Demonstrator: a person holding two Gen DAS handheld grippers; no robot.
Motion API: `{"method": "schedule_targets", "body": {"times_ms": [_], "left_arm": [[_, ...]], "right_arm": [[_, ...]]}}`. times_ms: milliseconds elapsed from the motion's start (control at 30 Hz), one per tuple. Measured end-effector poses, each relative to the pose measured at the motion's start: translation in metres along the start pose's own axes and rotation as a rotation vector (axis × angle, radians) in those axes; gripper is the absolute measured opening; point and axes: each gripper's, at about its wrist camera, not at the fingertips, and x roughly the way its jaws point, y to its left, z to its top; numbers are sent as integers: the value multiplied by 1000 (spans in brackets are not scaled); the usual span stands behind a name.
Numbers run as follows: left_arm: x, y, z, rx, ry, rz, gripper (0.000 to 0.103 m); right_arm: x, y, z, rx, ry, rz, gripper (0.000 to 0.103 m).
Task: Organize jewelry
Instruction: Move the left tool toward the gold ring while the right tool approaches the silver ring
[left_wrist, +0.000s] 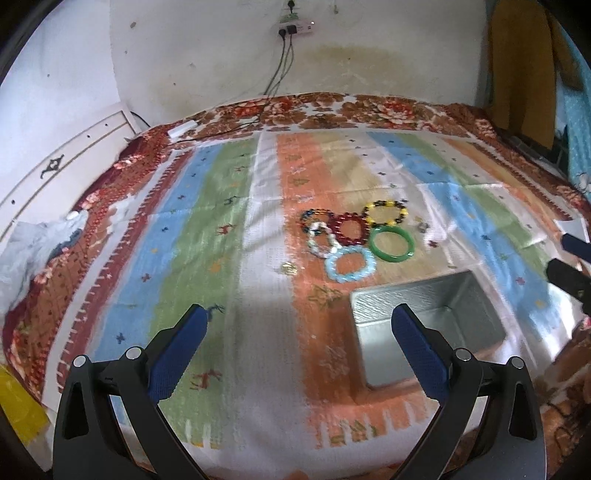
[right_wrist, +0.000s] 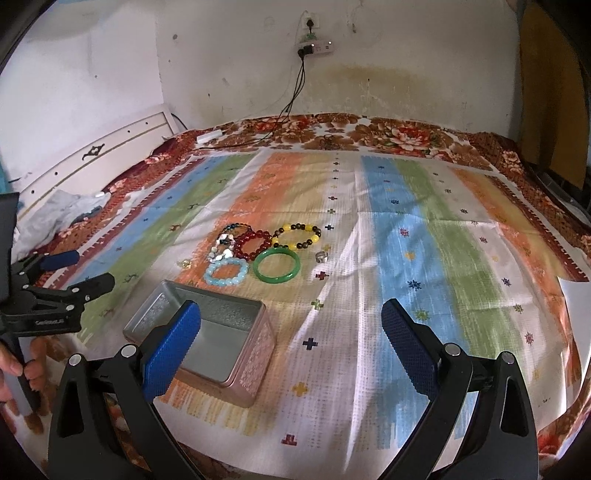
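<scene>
Open left gripper (left_wrist: 299, 314) (empty), bracelets (left_wrist: 354, 236) beyond, metal tin (left_wrist: 373, 325)

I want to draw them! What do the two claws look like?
Both match: the left claw and right claw each have black angular arms with silver round bolts, and two fingers padded in bumpy blue. White lettering marks the left one's side. No cables show.

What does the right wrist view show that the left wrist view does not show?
Only the right wrist view shows the hand holding the left gripper, and the tin's patterned side. Only the left wrist view shows a yellow object at the lower left. Both show the bracelets, including the green bangle, the open tin, the striped cloth and the wall socket.
</scene>
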Motion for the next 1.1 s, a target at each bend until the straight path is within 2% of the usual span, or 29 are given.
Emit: {"method": "schedule_targets", "body": {"times_ms": [100,267,467,633,1100], "left_arm": [[10,4,7,-8,17,-25,97],[22,7,15,-17,29,-30,97],[34,6,21,-5,43,-27,97],[48,11,27,-37,87,-102,97],[76,14,46,-18,114,-92,97]], "right_arm": [[5,-4,5,4,8,-1,99],[19,-7,11,8,51,33,99],[27,-11,19,13,51,27,99],[35,-17,27,31,61,34,99],[64,-31,51,33,84,5,99]]}}
